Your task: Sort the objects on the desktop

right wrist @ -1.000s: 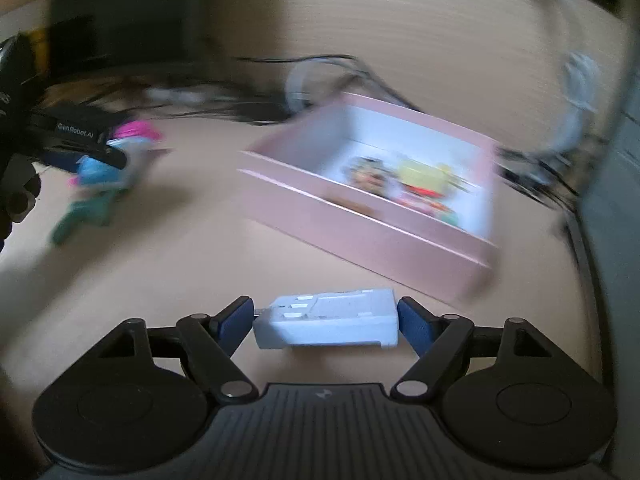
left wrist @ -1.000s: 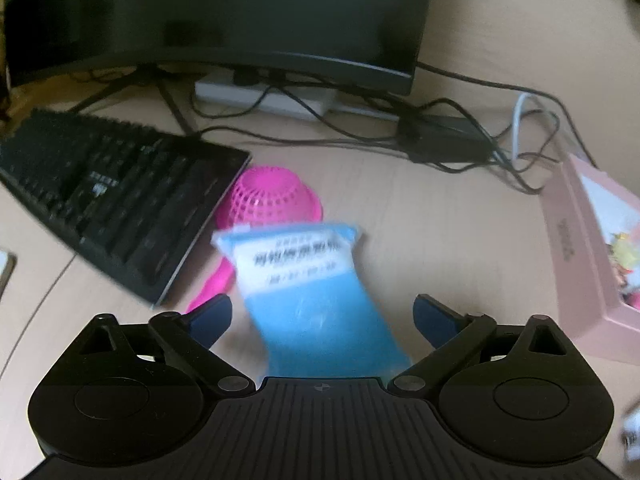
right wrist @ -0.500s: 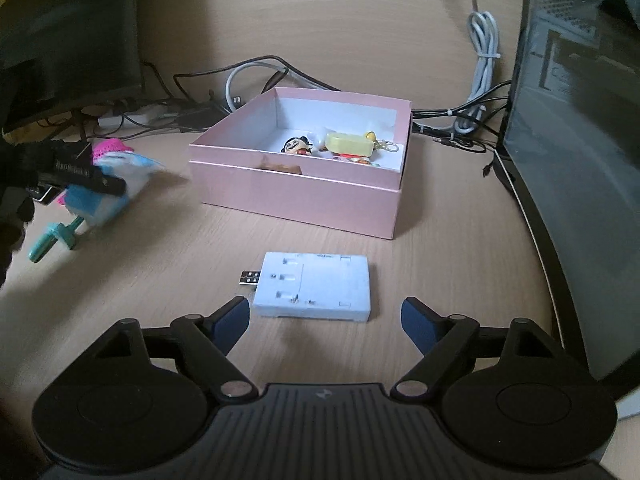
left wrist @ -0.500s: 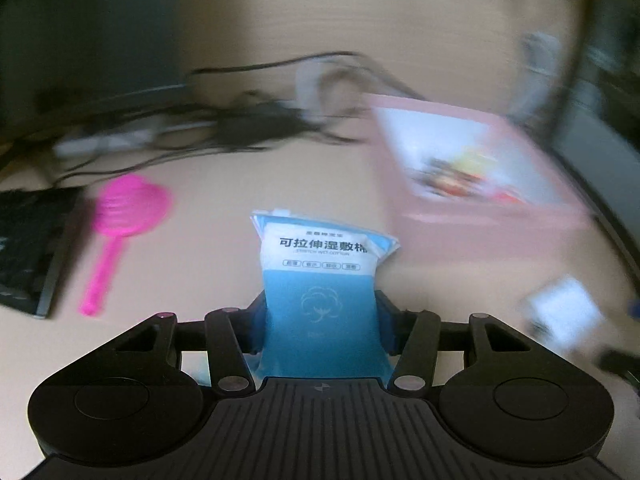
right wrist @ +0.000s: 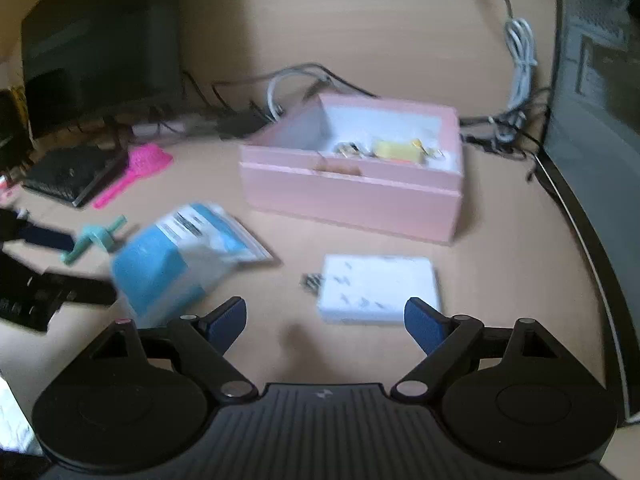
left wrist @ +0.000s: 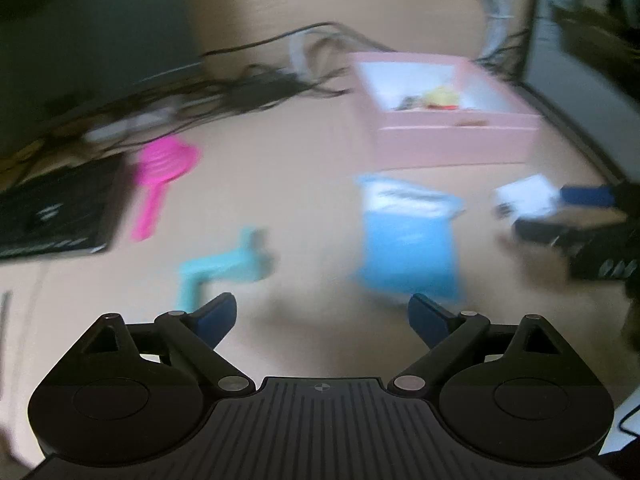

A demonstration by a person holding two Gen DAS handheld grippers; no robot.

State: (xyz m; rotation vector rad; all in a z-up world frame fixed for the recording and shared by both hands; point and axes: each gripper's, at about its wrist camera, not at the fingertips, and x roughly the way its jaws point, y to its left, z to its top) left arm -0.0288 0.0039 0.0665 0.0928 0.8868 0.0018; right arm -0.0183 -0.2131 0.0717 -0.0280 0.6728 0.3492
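Note:
A blue wipes packet lies on the desk ahead of my open, empty left gripper, a little to its right; it also shows in the right wrist view. A white card-reader box lies just ahead of my open, empty right gripper; it also shows in the left wrist view. A pink open box holding small toys stands behind both. A teal clip and a pink brush lie to the left. Both views are blurred.
A black keyboard lies at the far left under a dark monitor. Tangled cables run along the back of the desk. A dark screen or case stands at the right edge.
My left gripper has opened and let go of the blue packet, which now lies on the desk by the pink box. My right gripper has stayed open over the white box.

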